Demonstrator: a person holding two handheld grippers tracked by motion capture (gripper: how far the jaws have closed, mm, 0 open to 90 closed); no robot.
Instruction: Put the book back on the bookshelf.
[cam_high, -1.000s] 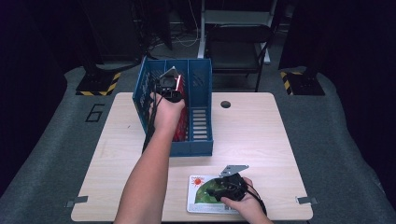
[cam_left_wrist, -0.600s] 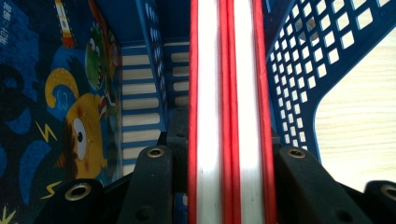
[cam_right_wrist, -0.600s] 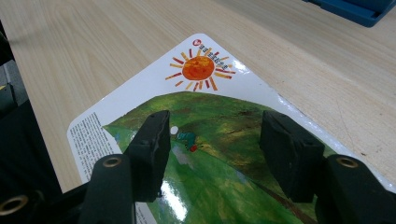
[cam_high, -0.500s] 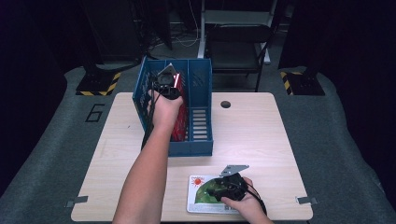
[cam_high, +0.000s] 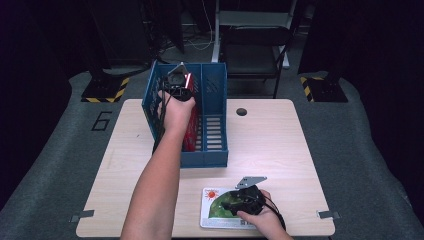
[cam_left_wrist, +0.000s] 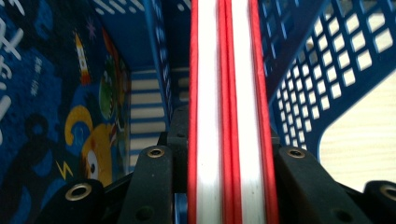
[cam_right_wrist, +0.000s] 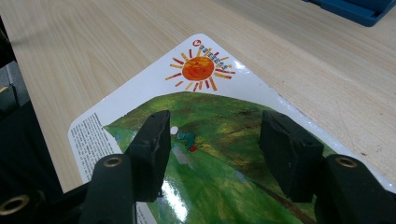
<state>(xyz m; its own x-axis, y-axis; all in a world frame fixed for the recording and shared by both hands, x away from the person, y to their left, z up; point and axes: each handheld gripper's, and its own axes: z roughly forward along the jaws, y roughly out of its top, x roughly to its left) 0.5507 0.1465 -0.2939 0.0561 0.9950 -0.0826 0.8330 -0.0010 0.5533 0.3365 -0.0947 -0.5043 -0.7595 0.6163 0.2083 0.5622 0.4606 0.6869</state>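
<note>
A pale wooden table (cam_high: 280, 145) stands on grey carpet (cam_high: 60, 150), a dark chair (cam_high: 255, 45) behind it.

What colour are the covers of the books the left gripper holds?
Red covers with white page edges, clearest in the left gripper view.

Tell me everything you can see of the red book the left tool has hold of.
The red book is thin and hardcovered, with red boards and white page edges; it could be two slim volumes pressed together. It stands upright on edge inside the blue slotted file rack, in its middle section. The left tool is clamped on its top edge from above, a jaw on each cover. A dark blue cartoon-covered book stands next door.
</note>
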